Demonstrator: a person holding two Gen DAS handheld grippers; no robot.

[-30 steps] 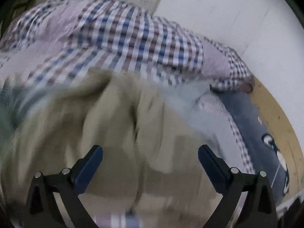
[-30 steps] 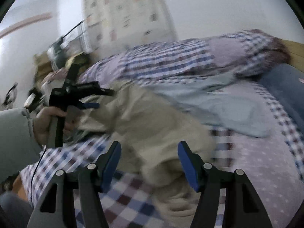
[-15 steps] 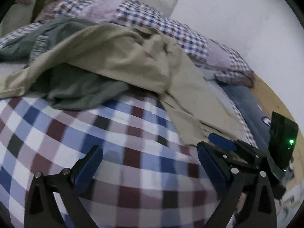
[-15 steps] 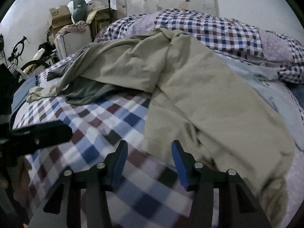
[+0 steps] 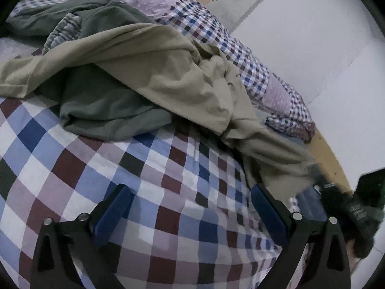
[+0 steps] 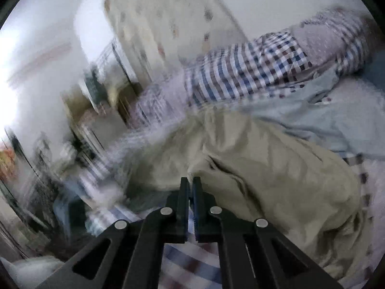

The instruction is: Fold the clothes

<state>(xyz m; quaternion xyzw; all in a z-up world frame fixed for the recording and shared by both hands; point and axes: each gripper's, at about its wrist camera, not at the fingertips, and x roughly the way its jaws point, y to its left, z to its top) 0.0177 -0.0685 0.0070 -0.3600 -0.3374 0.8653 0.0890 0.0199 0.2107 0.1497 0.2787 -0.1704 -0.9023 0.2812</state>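
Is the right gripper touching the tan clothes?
Touching. In the right wrist view, the right gripper has its jaws closed on an edge of the tan garment.

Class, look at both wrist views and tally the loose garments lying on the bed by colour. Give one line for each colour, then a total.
Beige garment: 1, pinched by the right gripper
Dark green garment: 1
Pale blue garment: 1
Total: 3

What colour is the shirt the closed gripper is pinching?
Beige shirt; clearest in the left wrist view.
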